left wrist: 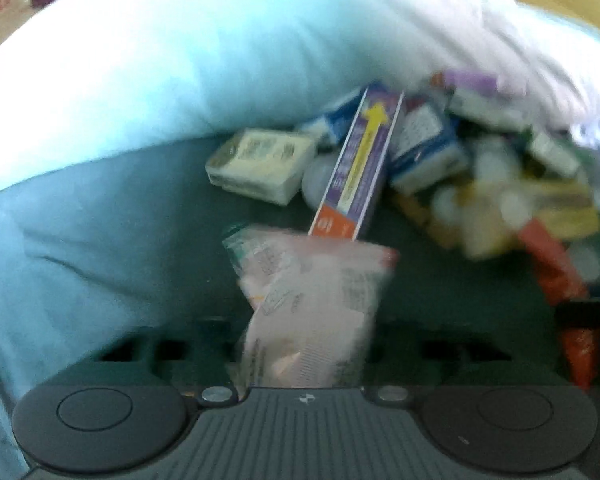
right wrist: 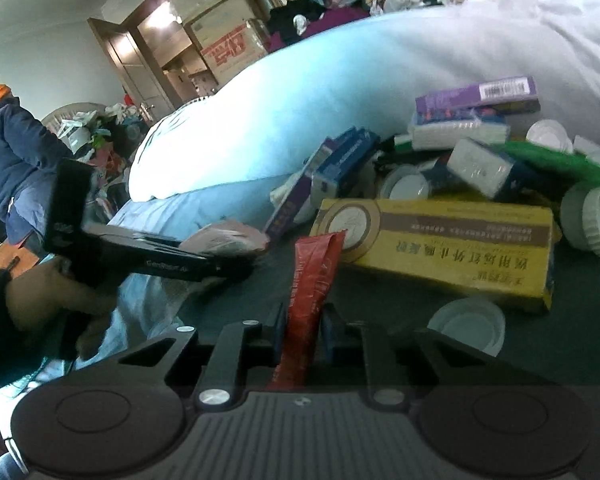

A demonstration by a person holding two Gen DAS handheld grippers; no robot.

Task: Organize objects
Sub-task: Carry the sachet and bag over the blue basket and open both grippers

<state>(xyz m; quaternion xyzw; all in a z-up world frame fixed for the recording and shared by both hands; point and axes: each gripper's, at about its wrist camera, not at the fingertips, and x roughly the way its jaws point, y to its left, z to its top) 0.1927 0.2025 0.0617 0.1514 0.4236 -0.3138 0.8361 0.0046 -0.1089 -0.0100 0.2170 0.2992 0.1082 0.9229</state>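
Observation:
In the left wrist view my left gripper (left wrist: pixel 304 344) is shut on a clear plastic bag (left wrist: pixel 312 292) of pinkish packets, held over a dark surface (left wrist: pixel 452 292). Beyond it lie a purple box with a yellow arrow (left wrist: pixel 360 164), a cream box (left wrist: pixel 260 164) and a blurred heap of medicine boxes (left wrist: pixel 492 168). In the right wrist view my right gripper (right wrist: pixel 304 320) is shut on a red sachet (right wrist: pixel 312 280) that stands upright between the fingers. A long yellow box (right wrist: pixel 440 248) lies just behind it. The left gripper (right wrist: pixel 220 258) shows at the left, held by a hand (right wrist: pixel 52 300).
Light blue bedding (right wrist: pixel 260 120) bulges along the back and left of the dark surface. White bottle caps (right wrist: pixel 468 324) and a green item (right wrist: pixel 556 160) sit among the boxes. A person in a blue jacket (right wrist: pixel 12 152) stands far left, with cardboard boxes (right wrist: pixel 228 36) near a door.

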